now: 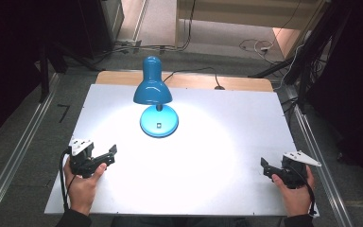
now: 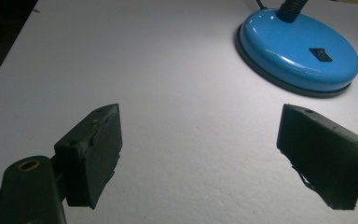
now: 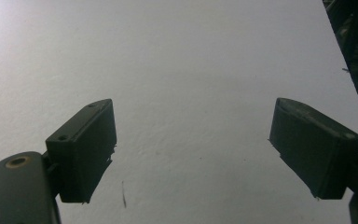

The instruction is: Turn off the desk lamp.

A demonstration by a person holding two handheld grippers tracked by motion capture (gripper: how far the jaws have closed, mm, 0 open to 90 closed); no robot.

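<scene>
A blue desk lamp [image 1: 153, 94] stands in the upper middle of the high view, on the far half of a white table top [image 1: 227, 142]. It is lit: a bright pool of light falls on the board below its shade. On its round blue base [image 2: 298, 51], seen in the upper right of the left gripper view, sits a small black rocker switch [image 2: 320, 54].

The left gripper [image 1: 105, 156] rests at the lower left of the high view, held in a hand near the table's front edge, with its jaws wide apart and nothing between them. It is angled toward the lamp but well apart from it. The right gripper [image 1: 266, 168] sits at the lower right, also held low over the board, jaws spread and empty, with bare white surface ahead of it.

Judging by this, the work on the lamp has either not begun or is already finished: neither gripper touches it. If the switch is the goal, the left gripper is the nearer one, and the whole reach remains.
</scene>
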